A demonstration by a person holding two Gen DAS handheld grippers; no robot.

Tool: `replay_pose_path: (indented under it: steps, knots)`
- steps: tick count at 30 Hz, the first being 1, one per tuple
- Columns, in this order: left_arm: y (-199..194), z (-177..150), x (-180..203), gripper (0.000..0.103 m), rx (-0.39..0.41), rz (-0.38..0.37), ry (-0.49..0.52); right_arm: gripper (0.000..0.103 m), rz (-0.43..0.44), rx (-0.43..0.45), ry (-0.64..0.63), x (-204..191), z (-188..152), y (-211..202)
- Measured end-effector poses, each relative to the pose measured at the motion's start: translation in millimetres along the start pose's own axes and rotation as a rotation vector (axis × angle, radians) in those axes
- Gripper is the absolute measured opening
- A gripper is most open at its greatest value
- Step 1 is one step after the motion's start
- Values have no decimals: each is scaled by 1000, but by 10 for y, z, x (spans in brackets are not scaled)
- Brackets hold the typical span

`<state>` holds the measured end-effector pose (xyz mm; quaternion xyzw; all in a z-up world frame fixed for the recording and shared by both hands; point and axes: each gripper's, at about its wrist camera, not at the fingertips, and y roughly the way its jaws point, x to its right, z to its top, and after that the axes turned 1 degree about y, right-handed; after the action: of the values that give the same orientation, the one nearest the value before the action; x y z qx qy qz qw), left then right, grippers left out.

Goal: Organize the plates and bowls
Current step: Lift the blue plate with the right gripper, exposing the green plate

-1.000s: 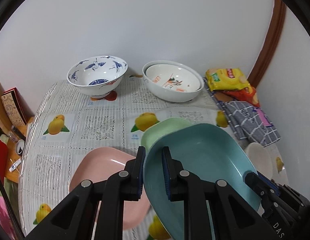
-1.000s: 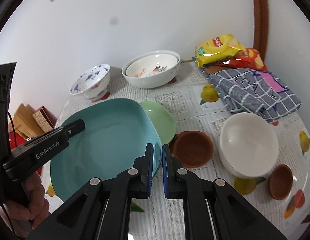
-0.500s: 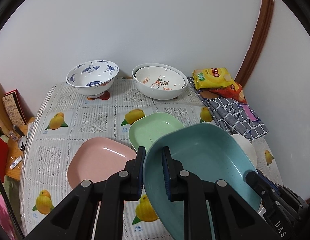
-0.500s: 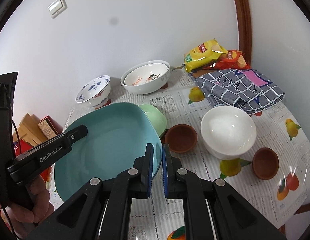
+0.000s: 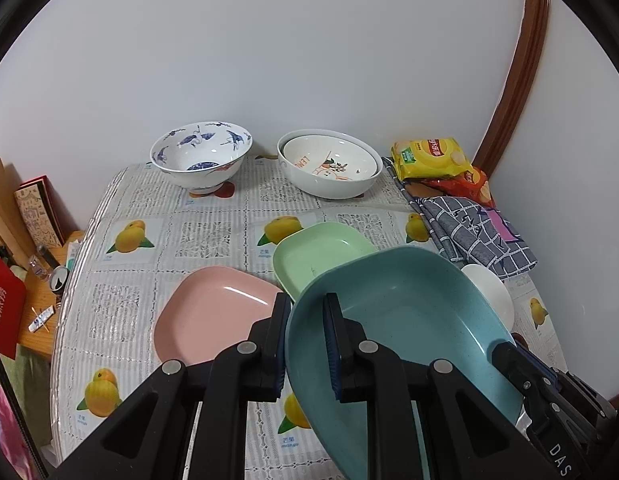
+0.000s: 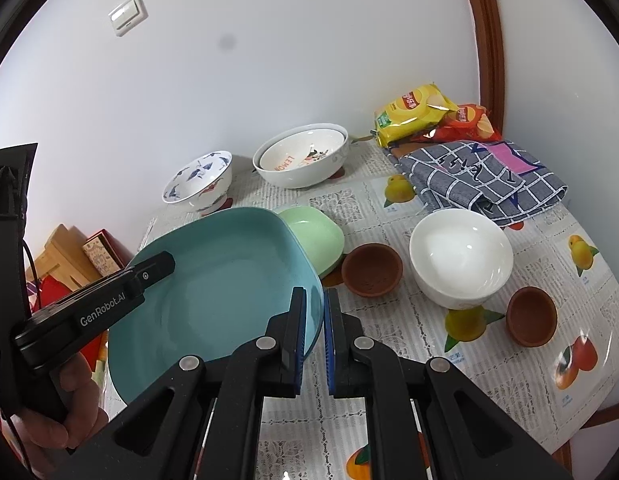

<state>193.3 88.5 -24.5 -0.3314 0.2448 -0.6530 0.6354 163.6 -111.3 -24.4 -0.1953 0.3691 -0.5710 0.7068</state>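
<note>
Both grippers hold a large teal plate (image 5: pixel 409 320) (image 6: pixel 221 280) lifted above the table. My left gripper (image 5: pixel 307 308) is shut on its left rim. My right gripper (image 6: pixel 314 304) is shut on its right rim. Below it lie a pink plate (image 5: pixel 213 312) and a green plate (image 5: pixel 321 252) (image 6: pixel 317 236). A blue-patterned bowl (image 5: pixel 201 156) (image 6: pixel 199 180) and two nested white bowls (image 5: pixel 329 168) (image 6: pixel 301 156) stand at the back. A plain white bowl (image 6: pixel 461 252) and two small brown bowls (image 6: pixel 371 268) (image 6: pixel 531 316) sit to the right.
Snack bags (image 6: pixel 413 112) and a folded checked cloth (image 6: pixel 477 176) lie at the back right by the wall. A low side shelf with books and clutter (image 5: pixel 33 224) stands left of the table. The table's front edge (image 6: pixel 589 412) curves close on the right.
Both grippers have pulled back and risen with the teal plate; more of the table shows, and the green and pink plates are uncovered beneath it.
</note>
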Motion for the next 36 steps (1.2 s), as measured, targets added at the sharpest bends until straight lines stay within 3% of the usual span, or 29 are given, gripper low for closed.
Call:
replay_pose_path:
  steps: [20, 36]
  knots:
    - [-69, 12, -349, 16, 11, 41, -69, 8, 35, -20, -57, -317, 12, 133]
    - [213, -148, -829, 16, -42, 96, -143, 8, 75, -86, -117, -643, -102, 584]
